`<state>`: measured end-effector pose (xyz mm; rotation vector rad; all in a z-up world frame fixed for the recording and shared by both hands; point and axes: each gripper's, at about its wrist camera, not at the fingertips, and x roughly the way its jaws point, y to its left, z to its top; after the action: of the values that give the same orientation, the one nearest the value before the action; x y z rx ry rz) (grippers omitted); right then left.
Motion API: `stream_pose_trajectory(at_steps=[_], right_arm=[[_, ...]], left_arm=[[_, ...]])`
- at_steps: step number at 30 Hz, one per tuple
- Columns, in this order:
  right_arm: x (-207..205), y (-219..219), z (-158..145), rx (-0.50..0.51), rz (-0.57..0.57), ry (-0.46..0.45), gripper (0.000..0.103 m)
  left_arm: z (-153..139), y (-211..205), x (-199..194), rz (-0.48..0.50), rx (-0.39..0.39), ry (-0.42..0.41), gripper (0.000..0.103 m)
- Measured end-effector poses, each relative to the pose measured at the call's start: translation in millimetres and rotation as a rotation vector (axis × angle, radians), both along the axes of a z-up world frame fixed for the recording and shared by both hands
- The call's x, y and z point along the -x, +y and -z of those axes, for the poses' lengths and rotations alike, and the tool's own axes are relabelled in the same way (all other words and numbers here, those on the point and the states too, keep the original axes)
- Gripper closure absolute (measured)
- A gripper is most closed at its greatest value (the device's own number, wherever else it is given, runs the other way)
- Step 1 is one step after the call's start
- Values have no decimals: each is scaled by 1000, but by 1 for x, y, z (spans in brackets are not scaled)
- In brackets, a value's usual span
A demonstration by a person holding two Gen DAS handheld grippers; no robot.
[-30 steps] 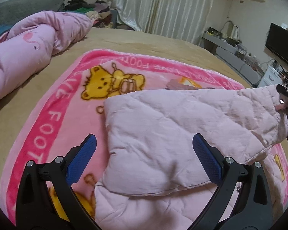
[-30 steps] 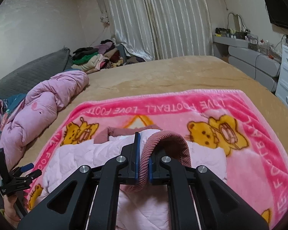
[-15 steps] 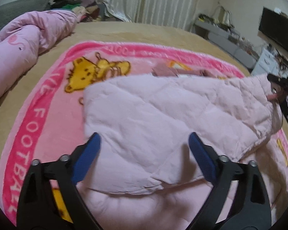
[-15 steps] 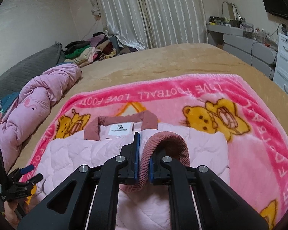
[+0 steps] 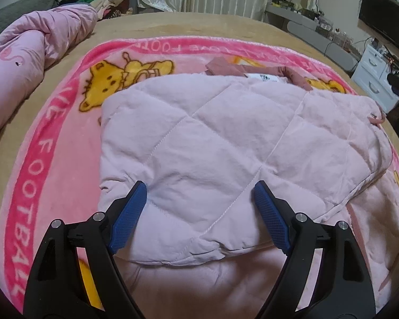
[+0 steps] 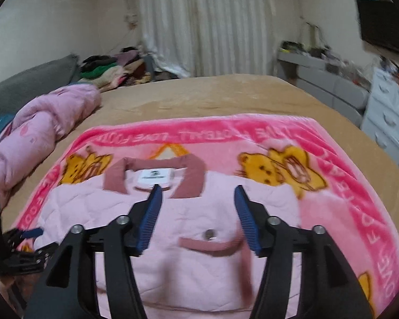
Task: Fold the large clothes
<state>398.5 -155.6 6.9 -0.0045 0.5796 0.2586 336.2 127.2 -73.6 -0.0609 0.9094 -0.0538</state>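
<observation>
A pale pink quilted jacket (image 5: 226, 143) lies folded on the pink cartoon blanket (image 5: 53, 143) spread over the tan bed (image 6: 226, 95). The left gripper (image 5: 199, 202) straddles its near fold, jaws closing without pinching. The right gripper (image 6: 198, 199) hovers above, jaws opening, gripping nothing.

Soft, even indoor light, moderately dim, warm cast; no hard shadows, only faint shading under the folded edge of the jacket (image 5: 215, 138) and beneath the gripper arms. No glare; curtains (image 6: 207, 21) pale but not blown out. Left wrist view sharp across the middle, colours clear. Right wrist view smeared by motion blur throughout: lettering on the blanket (image 6: 359, 186) unreadable, dresser (image 6: 388, 111) streaked. Strong fisheye bending in both, straight lines curved, black vignette in every corner.
</observation>
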Motion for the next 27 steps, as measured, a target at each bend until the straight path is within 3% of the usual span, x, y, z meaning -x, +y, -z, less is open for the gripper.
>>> stream_pose_trajectory(at_steps=[3,8,18,27], right_arm=[[4,20,4,31,-56,4,45],[-2,45,27,52,-111,96,39],[-16,66,88,105,-112,269,34],[-19,64,103,105,-123,283,32]], left_arm=[[1,0,0,-2,-1,5,28],[1,-1,0,0,-1,11,28],[1,-1,0,-1,-1,11,28],[2,-2,1,0,-4,13,28]])
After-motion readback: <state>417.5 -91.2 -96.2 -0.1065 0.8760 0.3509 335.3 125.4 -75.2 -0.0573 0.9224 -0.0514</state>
